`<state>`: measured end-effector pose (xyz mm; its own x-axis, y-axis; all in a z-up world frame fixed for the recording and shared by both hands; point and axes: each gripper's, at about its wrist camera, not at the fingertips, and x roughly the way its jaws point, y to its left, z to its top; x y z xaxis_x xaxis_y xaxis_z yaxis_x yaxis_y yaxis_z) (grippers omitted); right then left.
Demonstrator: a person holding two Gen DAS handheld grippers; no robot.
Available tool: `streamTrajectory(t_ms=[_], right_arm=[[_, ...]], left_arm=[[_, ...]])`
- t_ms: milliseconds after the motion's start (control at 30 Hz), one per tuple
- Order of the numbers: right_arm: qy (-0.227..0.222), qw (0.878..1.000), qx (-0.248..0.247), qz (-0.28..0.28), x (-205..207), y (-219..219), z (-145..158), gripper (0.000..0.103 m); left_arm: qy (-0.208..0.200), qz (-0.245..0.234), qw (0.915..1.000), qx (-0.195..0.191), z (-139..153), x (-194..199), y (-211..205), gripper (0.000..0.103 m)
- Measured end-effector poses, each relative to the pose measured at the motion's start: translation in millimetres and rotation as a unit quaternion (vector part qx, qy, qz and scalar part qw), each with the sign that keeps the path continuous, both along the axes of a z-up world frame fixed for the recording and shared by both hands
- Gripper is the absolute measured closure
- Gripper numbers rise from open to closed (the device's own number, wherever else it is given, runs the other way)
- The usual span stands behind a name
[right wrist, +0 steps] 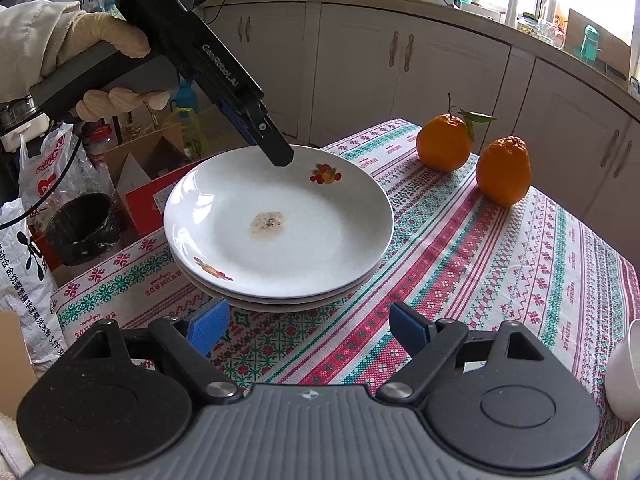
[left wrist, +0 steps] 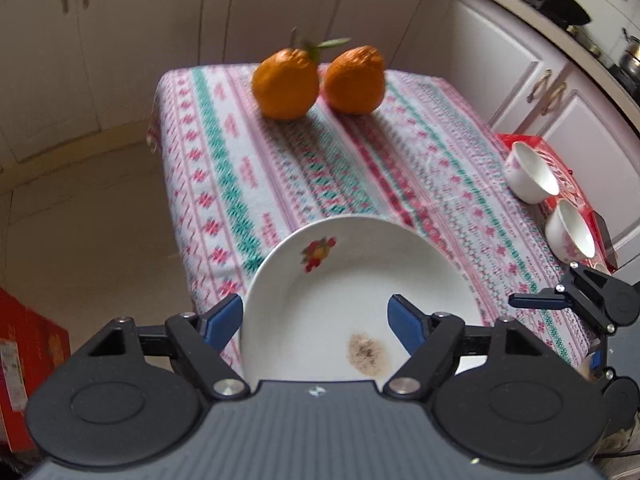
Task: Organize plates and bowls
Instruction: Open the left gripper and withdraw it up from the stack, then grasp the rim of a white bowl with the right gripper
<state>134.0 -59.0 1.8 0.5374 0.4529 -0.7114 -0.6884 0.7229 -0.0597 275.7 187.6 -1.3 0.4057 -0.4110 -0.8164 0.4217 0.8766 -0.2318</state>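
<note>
A white plate [left wrist: 352, 280] with a fruit print and a brown stain tops a stack of plates [right wrist: 280, 216] on the patterned tablecloth [right wrist: 460, 260]. My left gripper [left wrist: 316, 322] is open astride the plate's near rim, one blue pad outside the rim and the other over the plate's inside, neither pressing. In the right wrist view a gloved hand [right wrist: 100, 36] holds it, and its black finger [right wrist: 276, 148] hangs over the plate's far edge. My right gripper [right wrist: 310, 326] is open and empty, just short of the stack. Two white bowls [left wrist: 532, 178] [left wrist: 570, 236] stand at the table's right edge.
Two oranges [right wrist: 444, 142] [right wrist: 504, 170] sit at the far end of the table. White cabinets [right wrist: 360, 68] line the walls behind. Bags, a black bin [right wrist: 82, 228] and a red box [right wrist: 148, 204] crowd the floor to the left. A bowl's rim [right wrist: 624, 372] shows at the right edge.
</note>
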Motion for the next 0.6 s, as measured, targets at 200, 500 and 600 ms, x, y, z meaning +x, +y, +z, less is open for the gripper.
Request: streamTrajectory(t_ms=[200,500,600], right_arm=[[-0.014,1.0,0.002,-0.02,-3.6,-12.9,10.6,0.002],[-0.034,0.996,-0.002,-0.088,-23.5,-67.4,29.9,0.0],[-0.045,0.992,-0.007,-0.118,-37.4,-94.7,35.1,0.0]], left_arm=[[-0.075,-0.048,0.9944,0.058,15.6,-28.9,-36.6,0.02],[-0.162,-0.094,0.9818,0.031,21.4,-89.7,-98.9,0.009],[-0.192,-0.107,0.9754,0.013,18.7,-113.8,-126.8,0.008]])
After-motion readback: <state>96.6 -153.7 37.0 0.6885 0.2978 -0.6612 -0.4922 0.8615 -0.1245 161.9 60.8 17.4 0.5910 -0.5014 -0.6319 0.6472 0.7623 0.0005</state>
